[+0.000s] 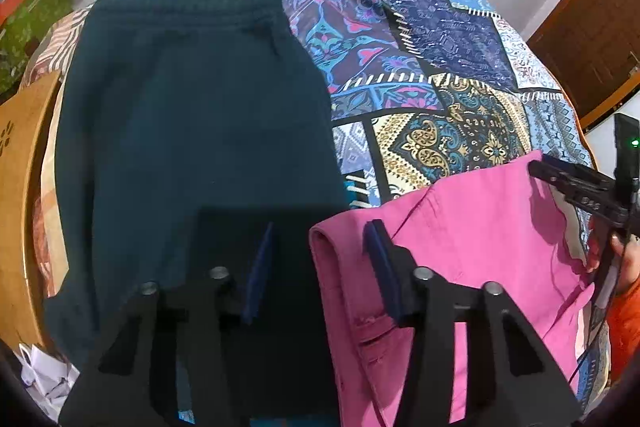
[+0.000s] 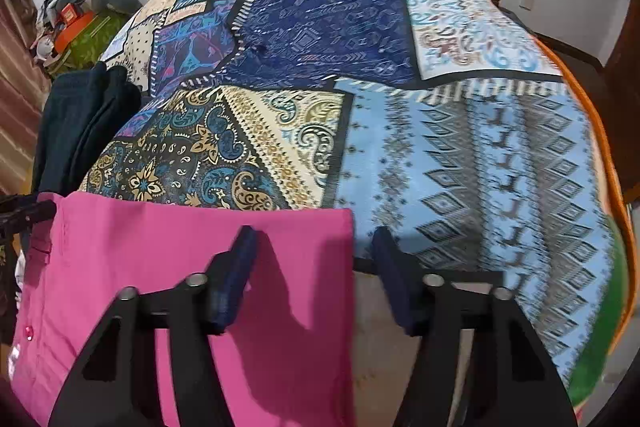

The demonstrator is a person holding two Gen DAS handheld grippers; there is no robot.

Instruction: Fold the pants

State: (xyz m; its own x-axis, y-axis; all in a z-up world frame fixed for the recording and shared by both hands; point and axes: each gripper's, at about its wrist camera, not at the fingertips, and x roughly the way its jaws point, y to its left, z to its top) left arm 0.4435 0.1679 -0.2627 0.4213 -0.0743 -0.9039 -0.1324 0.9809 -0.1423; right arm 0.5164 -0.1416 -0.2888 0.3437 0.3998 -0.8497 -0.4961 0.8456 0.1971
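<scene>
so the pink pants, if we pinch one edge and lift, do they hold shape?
Probably not. The pink pants look like thin woven cloth, creased and already draping over the bed edge, so they'd likely sag. Likely light. The smooth patterned bedspread may let them slide when pushed.

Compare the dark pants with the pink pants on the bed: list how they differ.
The dark pants are a deep teal knit with a gathered elastic waistband at the far end; the pink pants are smooth woven cloth with a pocket slit and small buttons. The dark pants lie to the left and reach farther up the patchwork bedspread; the pink pants sit at the near edge. Both lie folded flat.
</scene>
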